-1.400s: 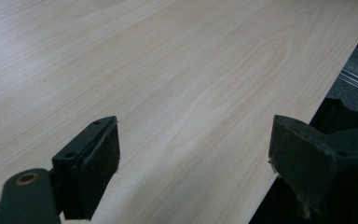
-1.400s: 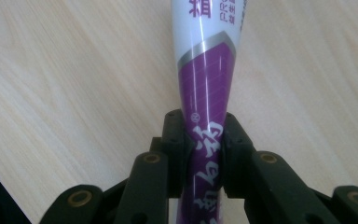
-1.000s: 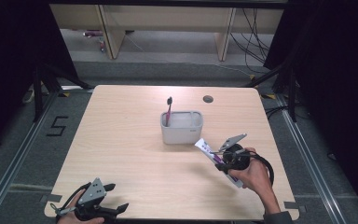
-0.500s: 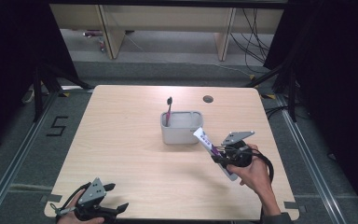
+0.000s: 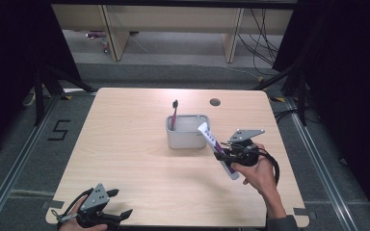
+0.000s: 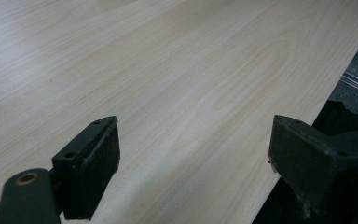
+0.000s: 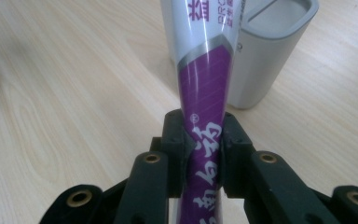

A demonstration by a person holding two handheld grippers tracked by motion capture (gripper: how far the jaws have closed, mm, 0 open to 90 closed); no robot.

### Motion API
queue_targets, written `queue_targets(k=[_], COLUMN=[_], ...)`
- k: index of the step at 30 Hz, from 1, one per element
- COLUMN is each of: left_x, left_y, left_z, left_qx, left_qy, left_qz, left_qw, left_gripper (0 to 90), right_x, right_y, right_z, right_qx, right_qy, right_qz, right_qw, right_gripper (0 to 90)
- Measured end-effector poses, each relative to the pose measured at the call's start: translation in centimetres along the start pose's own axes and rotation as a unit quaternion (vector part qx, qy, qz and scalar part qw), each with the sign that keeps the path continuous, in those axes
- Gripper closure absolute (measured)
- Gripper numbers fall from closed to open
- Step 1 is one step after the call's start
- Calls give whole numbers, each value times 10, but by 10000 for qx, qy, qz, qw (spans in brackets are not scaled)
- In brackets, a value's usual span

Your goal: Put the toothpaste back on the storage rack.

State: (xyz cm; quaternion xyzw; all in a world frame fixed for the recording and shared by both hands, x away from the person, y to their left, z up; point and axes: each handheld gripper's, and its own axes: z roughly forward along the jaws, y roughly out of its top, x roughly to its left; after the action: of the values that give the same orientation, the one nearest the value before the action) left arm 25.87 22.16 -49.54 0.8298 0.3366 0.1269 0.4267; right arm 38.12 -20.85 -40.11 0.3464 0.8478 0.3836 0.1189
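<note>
Pale wooden table (image 5: 139,159) on a dark floor. At lower left, the left gripper (image 5: 107,217) rests near the table's edge, jaws wide and empty. At centre, a grey holder (image 5: 185,137) contains a toothbrush (image 5: 174,113). Right of centre, the right gripper (image 5: 220,155) pinches a purple-and-white toothpaste tube (image 5: 209,136), cap tilted toward the holder. Best raise it above the rim, upright, before releasing.

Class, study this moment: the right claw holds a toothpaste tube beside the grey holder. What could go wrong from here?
1. The right claw pinches the soft purple-and-white toothpaste tube mid-body; it may slip or bend.
2. The tube's cap end could strike the rim of the grey plastic holder and tip it.
3. The purple toothbrush standing inside could get knocked.
</note>
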Motion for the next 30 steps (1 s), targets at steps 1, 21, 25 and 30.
queue_targets(k=[1,21,25,30], left_x=[-1,2,1,2], left_y=[0,0,-1,-1], left_z=[1,0,1,0], left_qx=[-76,-15,-100,-95], left_qy=[-8,6,2,-7], left_qz=[-56,40,-56,-48], left_qw=[10000,10000,9999,9999], left_gripper=[161,161,161,161], right_x=[-1,-2,-3,-5], right_y=[2,30,36,43], right_z=[-2,0,3,10], right_qx=[-1,-646,-785,-955], right_qy=[47,62,-29,-13], right_qz=[-75,9,-97,-74], right_qw=[10000,9979,9969,9954], right_gripper=[754,755,755,754])
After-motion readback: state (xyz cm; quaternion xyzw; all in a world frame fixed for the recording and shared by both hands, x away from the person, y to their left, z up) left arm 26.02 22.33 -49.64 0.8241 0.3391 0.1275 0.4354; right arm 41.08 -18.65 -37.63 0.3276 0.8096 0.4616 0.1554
